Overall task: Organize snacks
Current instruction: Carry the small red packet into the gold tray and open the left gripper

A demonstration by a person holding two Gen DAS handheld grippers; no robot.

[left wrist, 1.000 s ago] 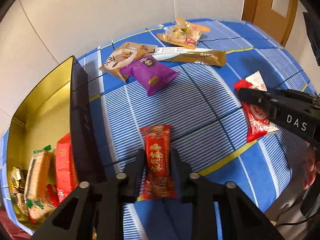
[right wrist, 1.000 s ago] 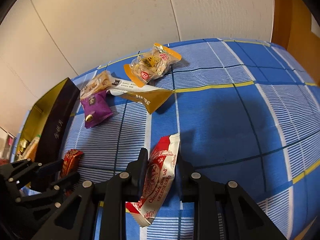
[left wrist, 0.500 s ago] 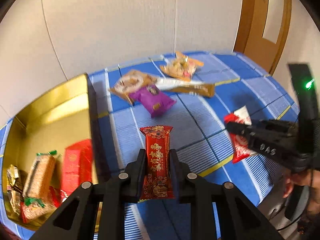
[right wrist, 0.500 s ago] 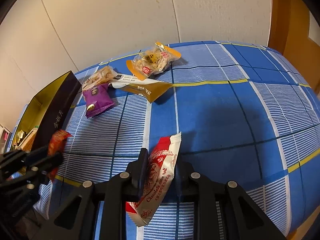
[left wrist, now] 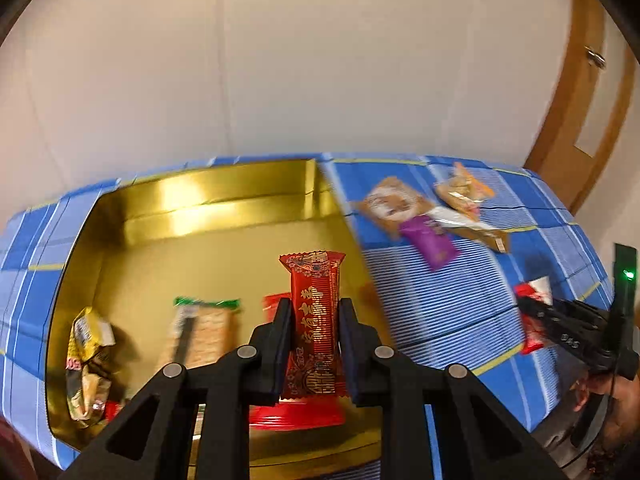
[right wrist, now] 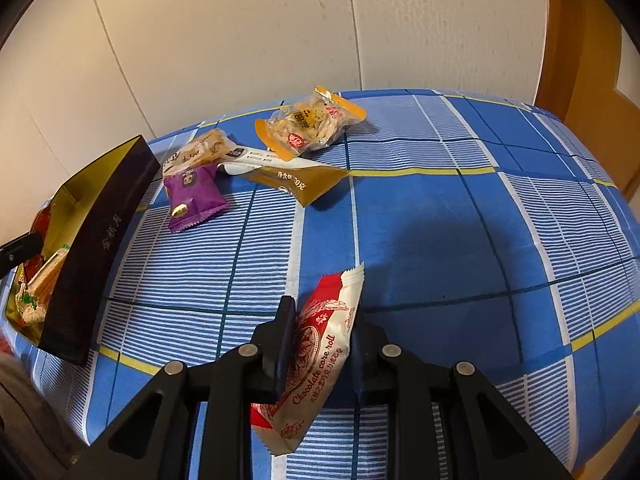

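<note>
My left gripper (left wrist: 313,312) is shut on a red snack bar with gold print (left wrist: 314,320) and holds it upright over the gold-lined box (left wrist: 208,200). In that box lie a green-ended cracker pack (left wrist: 202,332), a crumpled gold packet (left wrist: 86,360) and a red pack (left wrist: 296,416). My right gripper (right wrist: 320,312) is shut on a red and white chocolate roll packet (right wrist: 320,356), just above the blue checked cloth (right wrist: 440,216). From the right wrist view the box (right wrist: 92,248) shows its dark outer wall at the left.
On the cloth beyond the box lie a purple packet (right wrist: 192,196), a tan packet (right wrist: 200,150), a long white and gold sachet (right wrist: 288,172) and a clear orange-edged bag (right wrist: 310,124). A pale wall stands behind; a wooden door (left wrist: 580,120) is at the right.
My left gripper rose off the cloth with the red bar and swung left, from beside the box to over its inside. The right gripper stayed in place with its packet.
</note>
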